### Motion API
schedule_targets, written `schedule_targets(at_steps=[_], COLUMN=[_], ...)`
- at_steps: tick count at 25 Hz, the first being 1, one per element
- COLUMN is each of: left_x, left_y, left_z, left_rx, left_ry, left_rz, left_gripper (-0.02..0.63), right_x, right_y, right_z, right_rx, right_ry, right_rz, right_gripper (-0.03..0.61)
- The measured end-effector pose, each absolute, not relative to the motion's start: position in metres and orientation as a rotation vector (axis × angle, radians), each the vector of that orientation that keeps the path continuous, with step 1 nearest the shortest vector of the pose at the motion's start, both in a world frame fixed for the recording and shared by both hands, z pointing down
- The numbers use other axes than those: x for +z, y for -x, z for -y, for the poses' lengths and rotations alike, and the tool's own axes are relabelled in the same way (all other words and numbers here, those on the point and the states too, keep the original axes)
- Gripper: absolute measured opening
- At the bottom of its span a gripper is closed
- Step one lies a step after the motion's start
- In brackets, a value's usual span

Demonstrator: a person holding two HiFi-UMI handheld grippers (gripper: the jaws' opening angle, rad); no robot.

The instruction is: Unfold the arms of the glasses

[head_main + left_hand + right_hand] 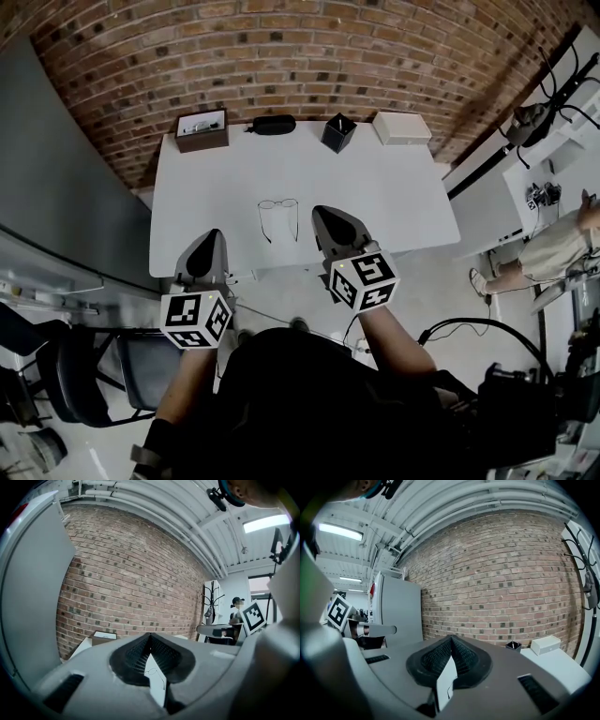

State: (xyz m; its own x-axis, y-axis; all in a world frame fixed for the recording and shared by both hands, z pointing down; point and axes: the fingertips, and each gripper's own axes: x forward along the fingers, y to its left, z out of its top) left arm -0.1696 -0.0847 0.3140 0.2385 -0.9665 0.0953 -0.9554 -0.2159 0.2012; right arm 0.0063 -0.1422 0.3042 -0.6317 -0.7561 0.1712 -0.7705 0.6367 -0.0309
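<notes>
White table, glasses between left tool and right tool, both closed, empty; black case, cup behind

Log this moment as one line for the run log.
left tool: shut, empty | right tool: shut, empty | glasses: on table, not held, arms look unfolded

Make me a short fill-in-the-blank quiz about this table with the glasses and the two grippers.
1. The glasses lie on the white table, touched by ____ gripper.
2. The fingers of the left gripper and the right gripper are ____, holding nothing.
3. The wall behind the table is built of ____.
4. At the table's far edge, the black case lies ____ the brown box and the black cup.

Missing words: neither, shut, brick, between.
</notes>
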Motion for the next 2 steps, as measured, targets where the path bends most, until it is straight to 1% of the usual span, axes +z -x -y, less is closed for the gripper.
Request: schedule_targets(at_steps=[2], left_x=[0.3155], left_y=[0.1689], left_z=[0.0847], left_rx=[-0.064], left_ry=[-2.284], left_rz=[1.817], left_gripper=[0.011], right_x=[0.3002], right_y=[-0.0066], right_z=[0.1405], right_rx=[0.134], right_ry=[-1.265], right_rz=[2.725], right_gripper=[0.008])
